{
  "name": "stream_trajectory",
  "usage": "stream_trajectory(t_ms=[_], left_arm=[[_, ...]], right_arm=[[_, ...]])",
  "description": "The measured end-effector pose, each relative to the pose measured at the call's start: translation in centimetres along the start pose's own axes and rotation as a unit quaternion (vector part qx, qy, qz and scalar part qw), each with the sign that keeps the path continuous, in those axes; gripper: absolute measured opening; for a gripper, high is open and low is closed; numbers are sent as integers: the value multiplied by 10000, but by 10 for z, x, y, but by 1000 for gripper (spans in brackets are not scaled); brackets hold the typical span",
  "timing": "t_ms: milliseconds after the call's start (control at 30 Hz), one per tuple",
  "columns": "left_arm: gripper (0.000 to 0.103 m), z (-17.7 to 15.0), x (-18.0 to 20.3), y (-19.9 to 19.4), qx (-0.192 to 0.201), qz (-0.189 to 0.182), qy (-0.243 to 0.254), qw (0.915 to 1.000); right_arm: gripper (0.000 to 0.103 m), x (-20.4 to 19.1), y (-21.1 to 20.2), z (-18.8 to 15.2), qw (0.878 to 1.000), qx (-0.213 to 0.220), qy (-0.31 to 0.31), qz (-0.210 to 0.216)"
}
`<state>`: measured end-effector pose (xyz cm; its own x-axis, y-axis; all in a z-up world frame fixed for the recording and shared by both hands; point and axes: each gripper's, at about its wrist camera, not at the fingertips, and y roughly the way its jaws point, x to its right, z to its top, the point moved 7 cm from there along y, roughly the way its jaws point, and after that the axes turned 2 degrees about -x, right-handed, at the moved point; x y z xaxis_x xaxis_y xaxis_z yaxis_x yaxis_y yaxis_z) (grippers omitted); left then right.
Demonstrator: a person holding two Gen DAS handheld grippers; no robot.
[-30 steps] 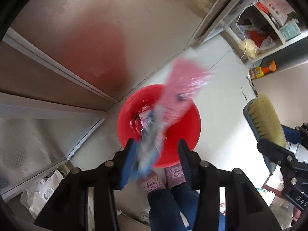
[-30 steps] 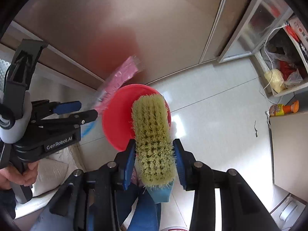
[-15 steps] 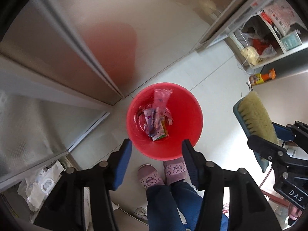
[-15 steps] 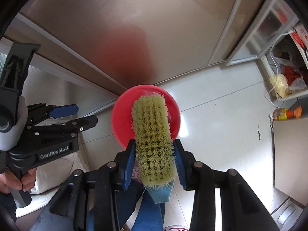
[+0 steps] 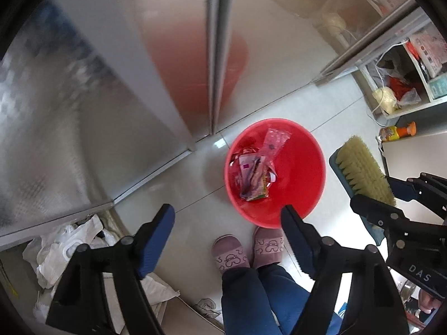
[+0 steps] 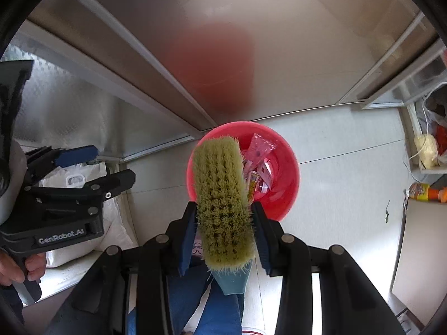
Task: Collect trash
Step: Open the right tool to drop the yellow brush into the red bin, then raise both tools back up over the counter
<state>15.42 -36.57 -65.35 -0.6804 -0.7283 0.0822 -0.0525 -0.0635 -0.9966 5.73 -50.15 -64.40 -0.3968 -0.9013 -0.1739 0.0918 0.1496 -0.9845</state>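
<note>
Red bin (image 5: 310, 167) on the floor tiles (image 5: 329, 117), just beyond my slippers (image 5: 248, 251), near the base of the steel cabinet front (image 5: 111, 111). Inside it: a pile of wrappers (image 5: 255, 174), with a pink clear packet (image 5: 275, 141) leaning up the far wall, and purple and yellow-red packets under it. Print on them is too small to read.

My left claw (image 5: 227, 231) is over the floor left of the bin, jaws opening, nothing between them. My right claw (image 6: 223, 231) is clamped on a scrub brush (image 6: 222, 195), bristles up, teal handle end (image 6: 232, 279) pointing back toward me; the brush hangs over the bin's near-left rim in the right wrist view.

Open shelf unit (image 5: 405, 83) at far right holds plastic bags (image 5: 396, 83), a pale yellow bundle (image 5: 385, 103) and boxes. An orange-capped bottle (image 5: 396, 132) lies on the floor below it; label unreadable.

White plastic bags (image 5: 58, 251) are heaped at near left.

Readable writing: "GenRobot.AI" on the left claw body in the right wrist view, "DAS" on the right claw body in the left wrist view.
</note>
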Motion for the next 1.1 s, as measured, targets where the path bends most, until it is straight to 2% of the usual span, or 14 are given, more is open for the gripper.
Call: stream_trajectory(t_ms=[200,233,267,333,567,700,833,900,967,1100], left_arm=[[83,-8,-9,-4,27,46,-39,10000],[83,-9,-10,-5,35,43,-44,10000],[83,-11,-11,-7,48,45,-48,10000],[83,-13,-11,-10,79,36,-52,9999],[84,-17,-6,-43,197,66,-10,9998],[84,-21,1,-86,333,106,-19,9994],[85,-25,6,-141,456,62,-89,9989],[85,-28,7,-172,558,86,-92,9984],[86,-30,8,-204,699,142,-75,9974],[91,-33,9,-266,953,306,-149,9949]], right_arm=[[37,-8,3,0,9998,-12,-114,-149],[40,-8,2,-1,9997,7,-124,-208],[50,-7,1,-1,9996,23,-134,-250],[62,-12,-1,-2,9995,66,-143,-279],[63,-16,-35,-10,9986,171,-116,-488],[67,-20,-75,-15,9967,289,-87,-749],[68,-32,-128,-19,9960,420,-67,-790],[74,-38,-157,-17,9941,589,-130,-898],[84,-45,-189,-17,9924,770,-180,-946],[88,-61,-237,-14,9901,999,-349,-918]])
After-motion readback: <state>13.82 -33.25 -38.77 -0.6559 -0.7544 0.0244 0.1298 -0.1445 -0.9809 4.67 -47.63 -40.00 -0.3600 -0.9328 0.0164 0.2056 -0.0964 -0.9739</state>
